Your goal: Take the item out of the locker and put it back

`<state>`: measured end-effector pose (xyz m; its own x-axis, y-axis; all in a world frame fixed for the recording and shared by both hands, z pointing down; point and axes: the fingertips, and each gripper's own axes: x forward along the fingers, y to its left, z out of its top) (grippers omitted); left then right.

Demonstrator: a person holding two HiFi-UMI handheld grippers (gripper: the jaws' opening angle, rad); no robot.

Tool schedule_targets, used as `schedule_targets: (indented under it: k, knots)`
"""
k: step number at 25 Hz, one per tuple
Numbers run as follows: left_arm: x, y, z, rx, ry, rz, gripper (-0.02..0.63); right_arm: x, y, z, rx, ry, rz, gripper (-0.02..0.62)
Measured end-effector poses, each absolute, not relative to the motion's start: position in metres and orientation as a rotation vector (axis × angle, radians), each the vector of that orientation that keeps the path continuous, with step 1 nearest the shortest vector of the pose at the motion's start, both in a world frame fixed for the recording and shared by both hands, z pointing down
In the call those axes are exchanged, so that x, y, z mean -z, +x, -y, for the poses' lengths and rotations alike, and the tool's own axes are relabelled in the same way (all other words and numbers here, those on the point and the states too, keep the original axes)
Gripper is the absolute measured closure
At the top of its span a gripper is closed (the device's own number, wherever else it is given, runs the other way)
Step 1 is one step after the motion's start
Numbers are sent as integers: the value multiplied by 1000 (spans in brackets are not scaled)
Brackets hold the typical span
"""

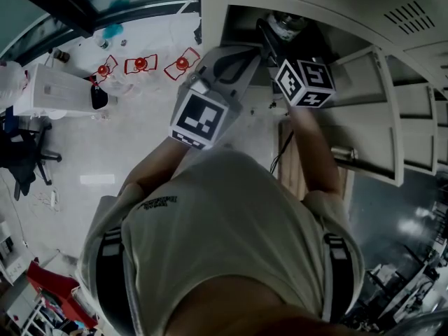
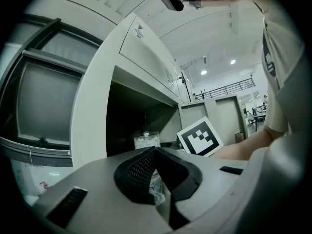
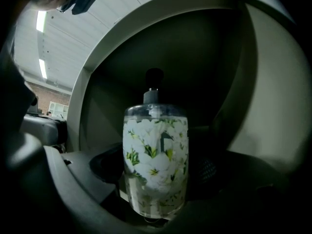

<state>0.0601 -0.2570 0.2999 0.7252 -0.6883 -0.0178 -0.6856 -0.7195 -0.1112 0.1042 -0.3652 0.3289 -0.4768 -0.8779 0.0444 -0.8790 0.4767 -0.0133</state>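
Right gripper point(image 3: 160, 172): its jaws are standing wide and pressing on the two sides of the bottle.
Bottle point(image 3: 156, 160): a clear pump bottle printed with white flowers is standing upright between those jaws, close in, its black pump head point(image 3: 154, 76) rising above them.
Locker point(image 3: 204, 52): its open compartment is enclosing the jaw tips and the bottle, with the dark back wall lying beyond.
Left gripper point(image 2: 155, 152): its jaws are resting together, gripping nothing, outside the opening.
Marker cube point(image 2: 200, 136): it is showing ahead of the left gripper, to its right.
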Motion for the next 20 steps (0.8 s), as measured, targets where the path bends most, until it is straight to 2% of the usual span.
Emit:
schedule_targets:
  k: [4,5,20]
  knots:
    - [-302,62,255,49,-2821,-1113,594,-324,106,366,-15,1604,2646,203]
    - [-303,62,254,51,-2823,-1110,594,-321,108,366,-14,1613,2646,175]
    - [-286,59,255,15,-2806,-1115,594,-270,119,322,26,1633,2738,172]
